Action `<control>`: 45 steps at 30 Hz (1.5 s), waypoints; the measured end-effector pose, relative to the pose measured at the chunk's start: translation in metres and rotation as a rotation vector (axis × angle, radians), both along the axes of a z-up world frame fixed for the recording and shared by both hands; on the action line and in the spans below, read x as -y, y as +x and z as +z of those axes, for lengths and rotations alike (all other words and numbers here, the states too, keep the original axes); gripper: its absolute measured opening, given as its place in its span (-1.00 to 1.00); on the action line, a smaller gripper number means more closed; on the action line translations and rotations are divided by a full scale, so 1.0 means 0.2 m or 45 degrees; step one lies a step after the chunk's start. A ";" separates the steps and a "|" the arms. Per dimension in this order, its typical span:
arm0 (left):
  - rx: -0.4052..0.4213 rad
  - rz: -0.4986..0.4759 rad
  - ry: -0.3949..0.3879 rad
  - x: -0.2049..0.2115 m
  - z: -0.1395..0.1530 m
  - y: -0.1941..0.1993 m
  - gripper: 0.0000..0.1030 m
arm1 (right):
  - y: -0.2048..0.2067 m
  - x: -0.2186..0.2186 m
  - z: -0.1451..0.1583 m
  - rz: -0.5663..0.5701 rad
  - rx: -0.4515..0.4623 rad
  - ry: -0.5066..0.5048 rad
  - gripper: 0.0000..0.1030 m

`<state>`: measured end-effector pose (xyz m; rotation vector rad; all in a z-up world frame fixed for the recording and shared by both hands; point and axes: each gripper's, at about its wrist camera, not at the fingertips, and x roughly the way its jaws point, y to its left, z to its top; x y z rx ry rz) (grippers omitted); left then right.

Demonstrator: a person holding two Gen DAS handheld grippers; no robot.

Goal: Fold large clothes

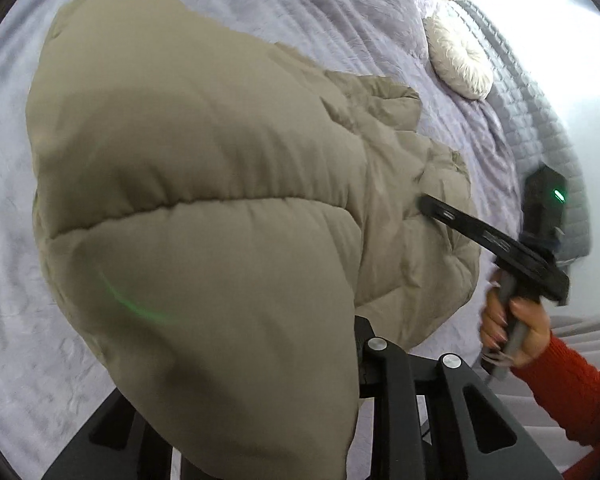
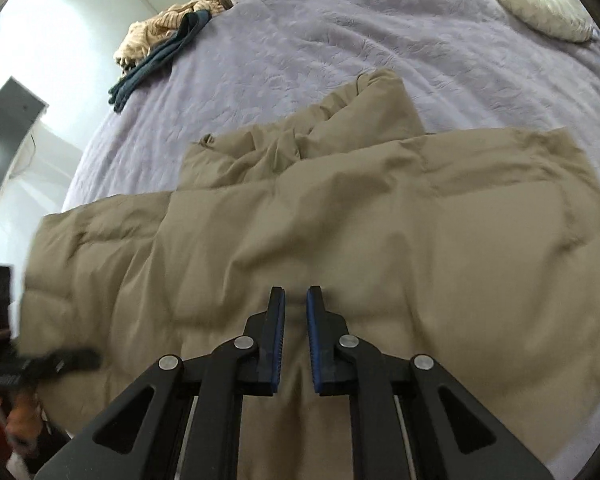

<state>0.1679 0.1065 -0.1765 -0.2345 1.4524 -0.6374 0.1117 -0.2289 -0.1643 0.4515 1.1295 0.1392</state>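
A tan padded coat (image 2: 340, 216) is spread across a bed (image 2: 300, 40) covered in lilac. In the right wrist view its long axis runs left to right, with the bulk lying flat straight ahead of the right gripper (image 2: 296, 300). That gripper's fingers stand a little apart, with a small pucker of coat fabric seen between their tips; whether it is pinched or merely touched cannot be told.

In the left wrist view a thick quilted fold of the coat is seen lifted close to the lens, draped over the left gripper (image 1: 356, 360) and hiding its fingertips, so its state cannot be told; a hold on that end seems likely. The left gripper is the nearer one to the raised end, at the coat's left.

The coming fold is judged to carry that raised end across toward the flat part by the right gripper. Open bed lies beyond the coat in plenty. A round cream cushion (image 2: 536, 0) sits well apart at the far right, and a pile of clothes (image 2: 164, 40) at the far left edge. The near bed edge lies close under both grippers.
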 end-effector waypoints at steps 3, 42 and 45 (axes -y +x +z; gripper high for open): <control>0.065 -0.040 0.068 0.13 0.18 -0.03 -0.43 | 0.07 0.03 -0.10 -0.004 -0.025 0.089 -0.76; -0.106 -0.729 0.057 2.26 -0.02 -0.17 0.11 | -0.95 1.02 -0.01 -0.524 -0.116 0.381 0.75; -0.102 -0.759 0.078 2.31 -0.07 -0.17 0.11 | -0.98 0.99 0.06 -0.516 -0.027 0.497 0.75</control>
